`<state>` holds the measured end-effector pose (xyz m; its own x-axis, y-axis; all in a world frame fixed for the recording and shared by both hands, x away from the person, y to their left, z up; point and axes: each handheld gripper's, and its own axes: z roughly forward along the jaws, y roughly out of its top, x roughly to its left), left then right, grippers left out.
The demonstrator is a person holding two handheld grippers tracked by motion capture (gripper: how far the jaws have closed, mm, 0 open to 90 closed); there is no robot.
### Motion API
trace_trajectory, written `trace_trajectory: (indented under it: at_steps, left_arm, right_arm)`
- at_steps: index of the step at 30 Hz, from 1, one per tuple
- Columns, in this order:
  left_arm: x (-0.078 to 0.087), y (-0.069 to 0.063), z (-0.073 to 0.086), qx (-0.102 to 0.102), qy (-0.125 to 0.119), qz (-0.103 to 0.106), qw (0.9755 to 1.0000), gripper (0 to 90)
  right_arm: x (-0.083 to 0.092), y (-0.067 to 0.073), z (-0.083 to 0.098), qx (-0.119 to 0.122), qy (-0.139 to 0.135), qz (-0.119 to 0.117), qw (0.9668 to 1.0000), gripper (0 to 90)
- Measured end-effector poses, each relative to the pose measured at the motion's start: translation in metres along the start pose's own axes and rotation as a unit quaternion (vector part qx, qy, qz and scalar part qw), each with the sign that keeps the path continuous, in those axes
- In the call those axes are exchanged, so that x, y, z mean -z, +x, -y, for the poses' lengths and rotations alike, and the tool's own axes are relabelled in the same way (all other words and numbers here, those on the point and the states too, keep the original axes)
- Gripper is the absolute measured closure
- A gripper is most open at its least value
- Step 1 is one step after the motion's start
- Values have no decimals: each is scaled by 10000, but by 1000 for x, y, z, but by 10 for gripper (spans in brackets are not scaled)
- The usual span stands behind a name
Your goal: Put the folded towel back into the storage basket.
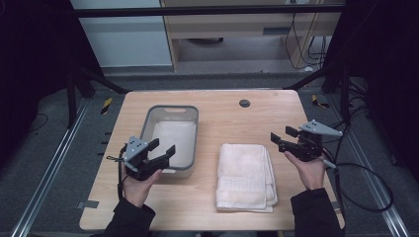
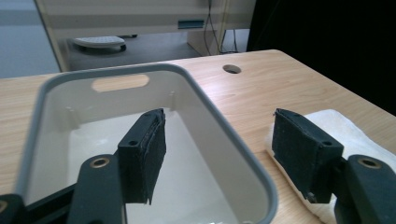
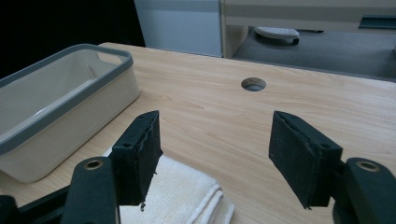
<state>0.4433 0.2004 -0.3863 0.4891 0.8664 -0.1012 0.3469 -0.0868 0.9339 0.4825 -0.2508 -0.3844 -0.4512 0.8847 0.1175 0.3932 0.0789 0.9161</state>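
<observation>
From the high view, the folded white towel [image 1: 245, 177] lies flat on the tabletop [image 1: 222, 111], just right of the grey-rimmed tub [image 1: 171, 136]. The left tool [image 1: 163, 148] hovers over the tub's near left corner, spread and empty; the right tool [image 1: 283, 138] hangs off the towel's upper right corner, also spread, nothing between its pads.

Left gripper view now: left tool [image 2: 219, 147] wide apart, one pad over the tub [image 2: 219, 119], the other above the towel [image 2: 345, 130] edge.

Right gripper view: right tool [image 3: 215, 154] gaping, towel [image 3: 187, 191] corner just below, tub [image 3: 70, 109] off to the side, cable hole [image 3: 253, 84] ahead.
</observation>
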Motion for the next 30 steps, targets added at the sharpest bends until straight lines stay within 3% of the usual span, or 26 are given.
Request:
trace_trajectory:
  at_steps: [9,17,30]
  left_arm:
    - [-19,-30,3,-181,144,297,9993,343]
    - [-23,-40,10,-247,249,433,9984,346]
    - [-32,-62,23,-407,491,660,9958,355]
  right_arm:
    - [-7,4,3,52,149,-108,9998,347]
    - [-11,4,6,-112,126,-204,9996,346]
    - [-22,8,13,157,498,-169,9985,333]
